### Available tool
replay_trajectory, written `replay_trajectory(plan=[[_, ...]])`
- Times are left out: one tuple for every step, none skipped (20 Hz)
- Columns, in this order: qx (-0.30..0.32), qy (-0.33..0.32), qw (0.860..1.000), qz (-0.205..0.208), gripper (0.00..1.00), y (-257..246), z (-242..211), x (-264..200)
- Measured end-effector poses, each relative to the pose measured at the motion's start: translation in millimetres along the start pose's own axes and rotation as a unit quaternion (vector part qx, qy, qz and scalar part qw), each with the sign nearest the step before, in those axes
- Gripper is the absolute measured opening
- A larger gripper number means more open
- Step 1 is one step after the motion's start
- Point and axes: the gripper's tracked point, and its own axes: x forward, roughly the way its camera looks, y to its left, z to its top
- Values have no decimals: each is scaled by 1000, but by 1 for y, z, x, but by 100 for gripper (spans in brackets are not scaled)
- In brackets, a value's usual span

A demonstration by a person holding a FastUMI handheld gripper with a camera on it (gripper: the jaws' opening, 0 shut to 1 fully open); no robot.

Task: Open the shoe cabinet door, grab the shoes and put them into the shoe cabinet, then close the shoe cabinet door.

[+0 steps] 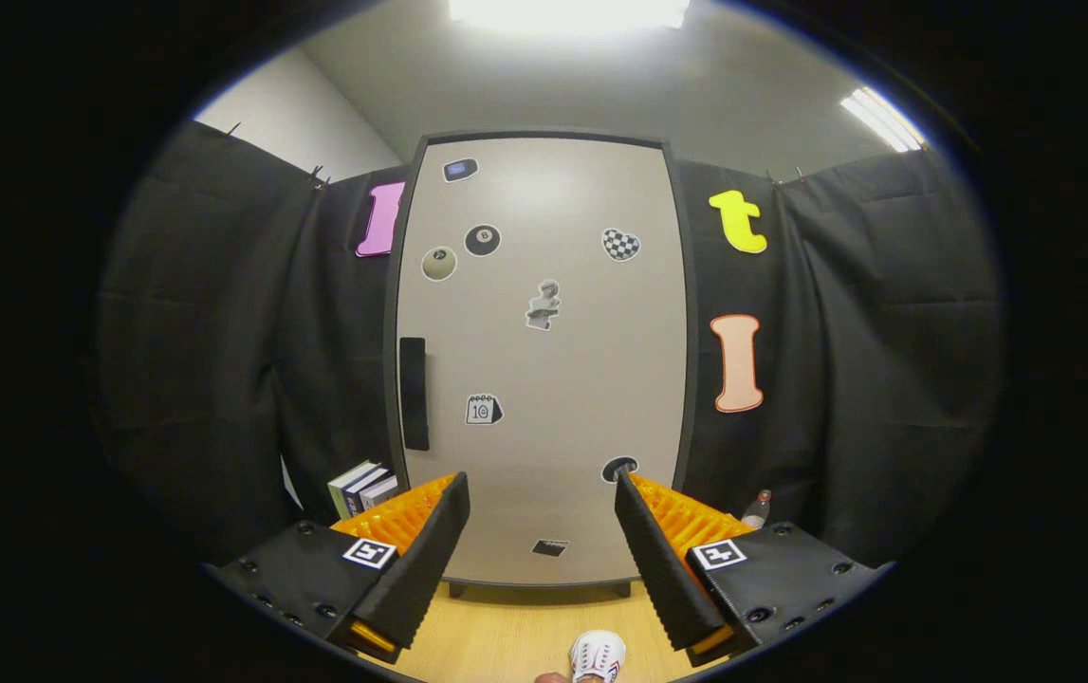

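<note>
Grey and stickered, the shoe cabinet door [544, 360] stood shut straight ahead of us, its dark vertical handle [414, 393] set along the door's left edge. We held our gripper [542, 541] with its fingers spread wide and nothing between them, well short of the cabinet. A white shoe [599, 655] lay on the pale wooden floor [506, 636] close beneath us, between the fingers and nearer than their tips. We judged the risks to be these: reaching for the handle at a slant could let the fingers slide off its narrow face, and swinging the door outward might sweep it into the shoe if that sat within its arc. Some books [363, 486] stood by the cabinet's lower left corner, a small bottle [758, 508] by its lower right. Black cloth [221, 360] hung on both sides, under bright ceiling lights [570, 11].
</note>
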Motion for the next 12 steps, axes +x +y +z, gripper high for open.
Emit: replay_trajectory(plan=[[0, -1, 1000, 2, 97, 3, 1, 2], [1, -2, 1000, 6, 97, 6, 4, 3], [2, -3, 1000, 11, 97, 10, 6, 6], [1, -3, 1000, 15, 97, 15, 9, 9], [-3, -3, 1000, 20, 97, 18, 13, 13], [-7, -5, 1000, 24, 97, 23, 18, 17], [-12, -9, 999, 30, 97, 29, 24, 22], [-16, -13, 999, 37, 97, 36, 30, 27], [-20, -17, 999, 44, 97, 42, 35, 32], [-23, -19, 998, 51, 97, 49, 41, 38], [-23, -22, 998, 58, 97, 57, 46, 43], [-21, -25, 997, 64, 97, 64, 51, 50]])
